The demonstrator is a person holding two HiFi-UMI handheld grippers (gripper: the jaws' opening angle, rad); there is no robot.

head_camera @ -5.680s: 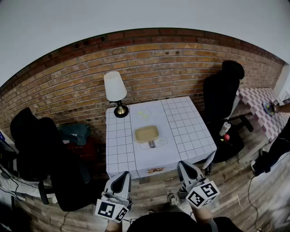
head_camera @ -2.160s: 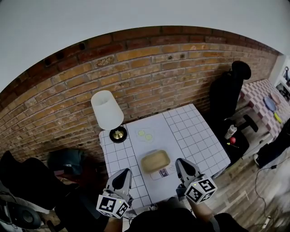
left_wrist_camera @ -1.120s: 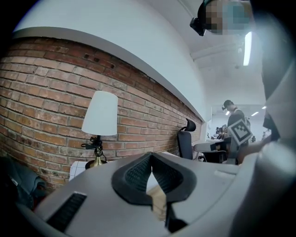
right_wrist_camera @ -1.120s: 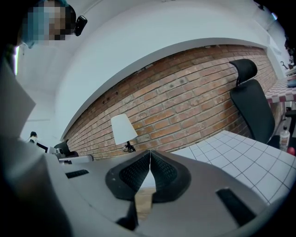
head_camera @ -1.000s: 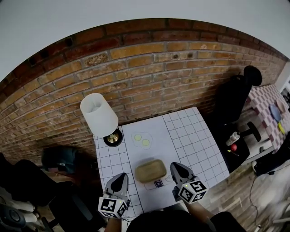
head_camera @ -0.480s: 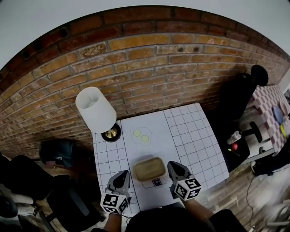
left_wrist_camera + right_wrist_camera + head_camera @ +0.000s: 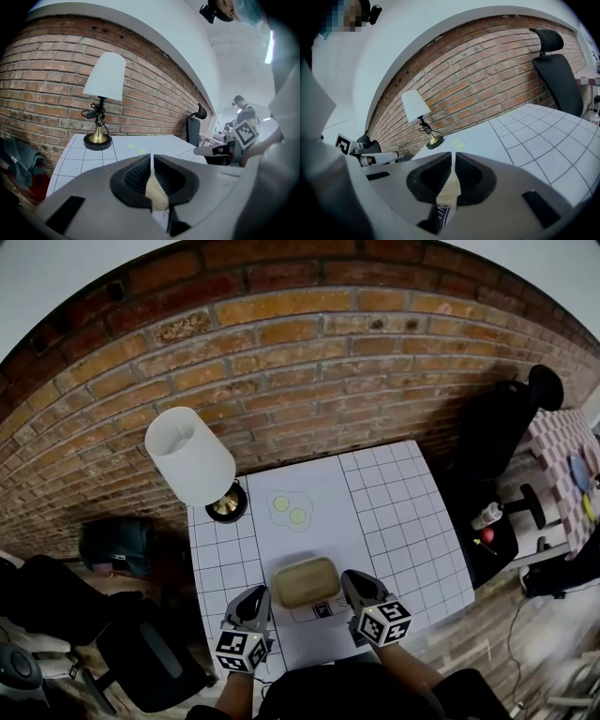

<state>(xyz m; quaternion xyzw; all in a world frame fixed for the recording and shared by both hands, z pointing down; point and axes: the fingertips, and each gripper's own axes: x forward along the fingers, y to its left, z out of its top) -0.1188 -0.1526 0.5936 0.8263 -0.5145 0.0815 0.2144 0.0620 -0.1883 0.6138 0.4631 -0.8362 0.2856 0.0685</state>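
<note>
No word, number or brand can be read. Square black-and-white markers are carried by the left tool [image 7: 251,601] and the right tool [image 7: 354,579]; these are patterns only, without letters. A small dark label [image 7: 322,609] is printed on the table [image 7: 403,512] just in front of the tray [image 7: 305,582], but it is too small to be read. In the right gripper view only dark strokes of it are seen.

Brick wall [image 7: 309,362]; lamp [image 7: 190,457]; gridded table [image 7: 403,521]; black chair [image 7: 502,432].
</note>
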